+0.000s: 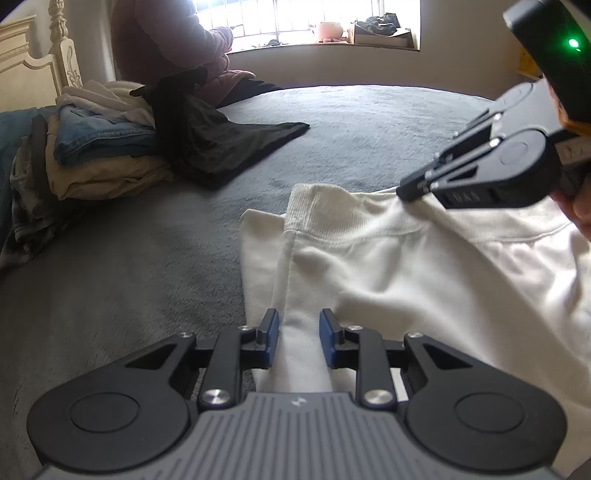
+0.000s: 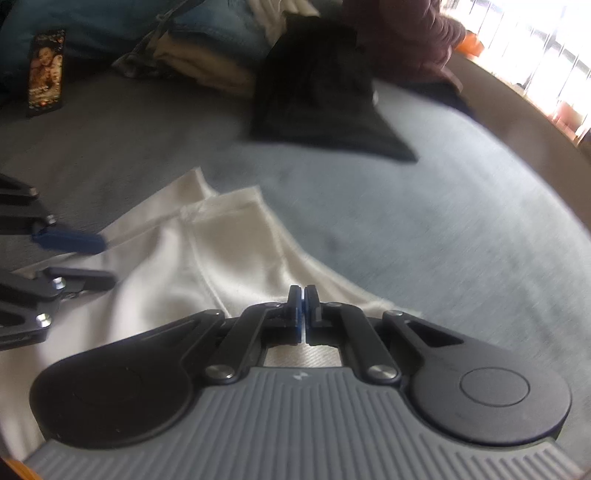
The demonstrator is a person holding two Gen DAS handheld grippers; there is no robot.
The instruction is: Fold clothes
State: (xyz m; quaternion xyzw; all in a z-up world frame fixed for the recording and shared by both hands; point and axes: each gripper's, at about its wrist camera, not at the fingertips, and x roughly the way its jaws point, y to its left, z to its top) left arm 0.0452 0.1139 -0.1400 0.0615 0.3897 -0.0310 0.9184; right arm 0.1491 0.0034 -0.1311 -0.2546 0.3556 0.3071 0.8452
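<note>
Bed: a grey blanket (image 1: 332,147) covered it, with a carved cream headboard (image 1: 40,55) at the far left
Pile: folded clothes (image 1: 99,155) sat stacked on the blanket near the headboard, jeans among them, well apart from the grippers
Black garment: a dark cloth (image 1: 221,144) draped off the pile's right side and spread onto the blanket, between the pile and the white garment
Person: someone in a maroon top (image 1: 166,48) sat on the far edge of the bed by the window (image 1: 306,18)
Phone: a phone (image 2: 46,72) with a picture on it stood against a blue cushion at the far left of the right wrist view
In the way: nothing lay between the grippers and the white garment
White garment: a cream sweatshirt (image 1: 424,273) lay on the blanket nearest the cameras, its ribbed hem turned toward the pile
Left gripper: the left gripper (image 1: 298,339) had its fingers narrowly apart, a raised fold of the sweatshirt running up between the blue pads, neither pad clearly pressing it
Right gripper: the right gripper (image 2: 303,310) had its fingers closed together at the sweatshirt's far edge; a pale strip showed between the pads, so it appeared to pinch the cloth
</note>
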